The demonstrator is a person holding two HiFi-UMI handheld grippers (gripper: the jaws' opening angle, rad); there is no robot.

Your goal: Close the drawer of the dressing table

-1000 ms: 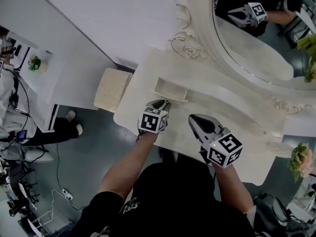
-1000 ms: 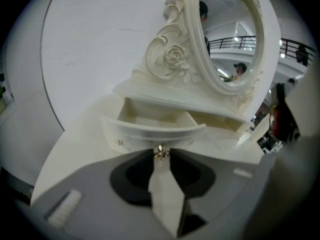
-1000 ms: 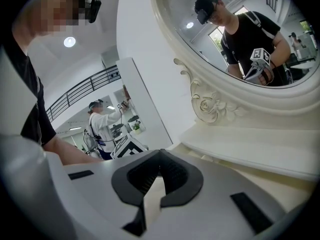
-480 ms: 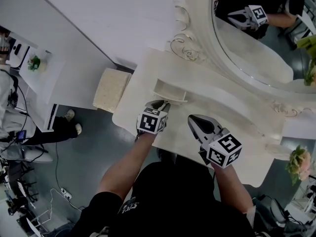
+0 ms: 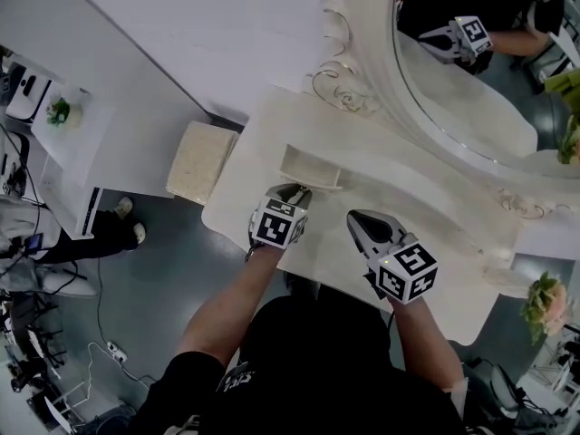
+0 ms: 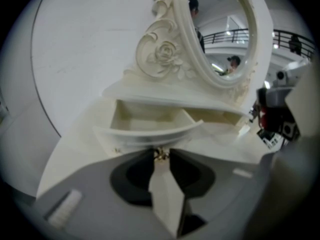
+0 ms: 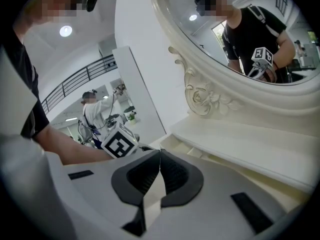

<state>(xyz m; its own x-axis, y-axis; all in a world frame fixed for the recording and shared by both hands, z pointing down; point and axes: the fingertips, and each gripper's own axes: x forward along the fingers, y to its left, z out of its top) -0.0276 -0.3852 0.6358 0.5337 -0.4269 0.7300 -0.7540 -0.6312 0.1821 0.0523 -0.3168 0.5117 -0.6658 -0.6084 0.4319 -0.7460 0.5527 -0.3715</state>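
A cream dressing table (image 5: 435,243) has a small drawer (image 5: 308,166) pulled out at its left, open and empty inside. My left gripper (image 5: 294,191) is at the drawer's curved front (image 6: 150,134). In the left gripper view its jaws (image 6: 160,155) pinch the little brass knob (image 6: 160,154) at the middle of that front. My right gripper (image 5: 356,216) hovers over the tabletop to the right of the drawer. Its jaws (image 7: 160,151) are shut with nothing between them.
A large oval mirror (image 5: 471,98) in a carved frame rises behind the tabletop. A padded stool (image 5: 201,163) stands at the table's left end on the grey floor. Pink flowers (image 5: 544,302) sit at the far right. A desk (image 5: 72,152) and a seated person are at the left.
The right gripper has sunk slightly towards the tabletop. The left gripper stays on the knob and the drawer stands out as far as before.
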